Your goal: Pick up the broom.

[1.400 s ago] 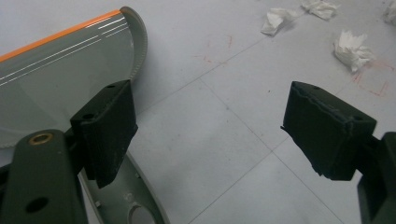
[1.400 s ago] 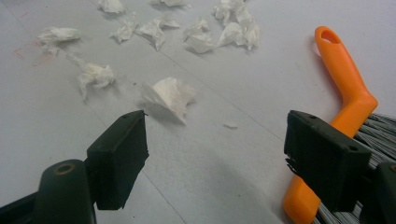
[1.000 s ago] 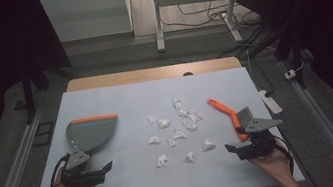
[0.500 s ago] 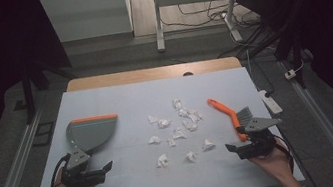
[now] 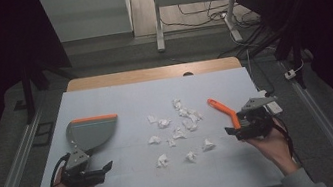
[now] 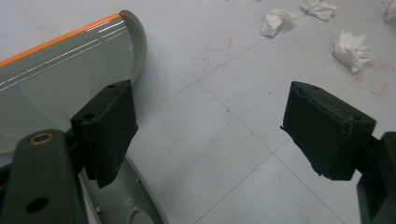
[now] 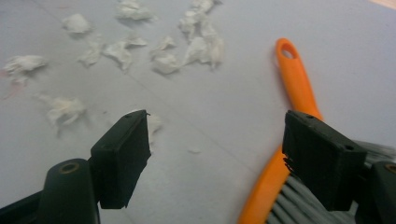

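I am holding my left hand-held gripper [image 5: 97, 171] with its jaws spread and empty, just beside the dustpan [image 5: 90, 132] on the tabletop [image 5: 124, 97]. My right hand-held gripper [image 5: 235, 131] is hovering released too, next to the orange brush [image 5: 224, 111], with crumpled paper scraps [image 5: 179, 124] lying between.

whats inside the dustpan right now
The dustpan looks empty: its grey tray shows bare in the high view and the left gripper view. The paper scraps all lie on the table. The left tool, open, covers the pan's rear part.
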`<state>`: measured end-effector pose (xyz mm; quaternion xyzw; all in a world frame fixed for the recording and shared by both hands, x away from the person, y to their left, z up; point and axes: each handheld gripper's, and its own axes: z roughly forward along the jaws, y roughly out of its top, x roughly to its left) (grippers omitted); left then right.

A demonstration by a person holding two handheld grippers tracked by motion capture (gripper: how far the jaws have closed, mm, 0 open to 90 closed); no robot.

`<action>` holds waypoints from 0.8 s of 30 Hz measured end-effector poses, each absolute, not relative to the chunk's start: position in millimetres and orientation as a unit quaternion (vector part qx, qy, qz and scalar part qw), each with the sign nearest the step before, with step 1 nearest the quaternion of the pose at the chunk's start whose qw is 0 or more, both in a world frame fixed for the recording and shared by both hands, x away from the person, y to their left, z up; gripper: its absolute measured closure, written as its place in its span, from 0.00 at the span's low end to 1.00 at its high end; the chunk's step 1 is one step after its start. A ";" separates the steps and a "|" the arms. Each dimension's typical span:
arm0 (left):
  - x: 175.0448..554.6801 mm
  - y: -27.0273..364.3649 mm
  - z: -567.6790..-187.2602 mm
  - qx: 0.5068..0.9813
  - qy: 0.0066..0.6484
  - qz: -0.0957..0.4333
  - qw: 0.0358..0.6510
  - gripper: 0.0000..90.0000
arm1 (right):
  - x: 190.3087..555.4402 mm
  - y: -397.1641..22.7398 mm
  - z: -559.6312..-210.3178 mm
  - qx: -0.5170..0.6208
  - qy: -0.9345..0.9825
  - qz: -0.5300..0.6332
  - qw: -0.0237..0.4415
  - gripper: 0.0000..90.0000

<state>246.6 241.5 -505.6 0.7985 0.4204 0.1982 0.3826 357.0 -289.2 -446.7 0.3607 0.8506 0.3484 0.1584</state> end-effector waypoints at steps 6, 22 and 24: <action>245.9 240.1 -505.8 0.799 0.420 0.199 0.381 0.20 | 383.4 -292.2 -440.5 0.390 0.851 0.316 0.155 0.27; 246.8 240.0 -507.4 0.800 0.420 0.200 0.379 0.20 | 442.1 -297.6 -456.7 0.433 0.862 0.233 0.126 0.28; 246.5 241.5 -507.2 0.798 0.422 0.200 0.381 0.20 | 449.8 -293.2 -462.3 0.431 0.868 0.207 0.133 0.28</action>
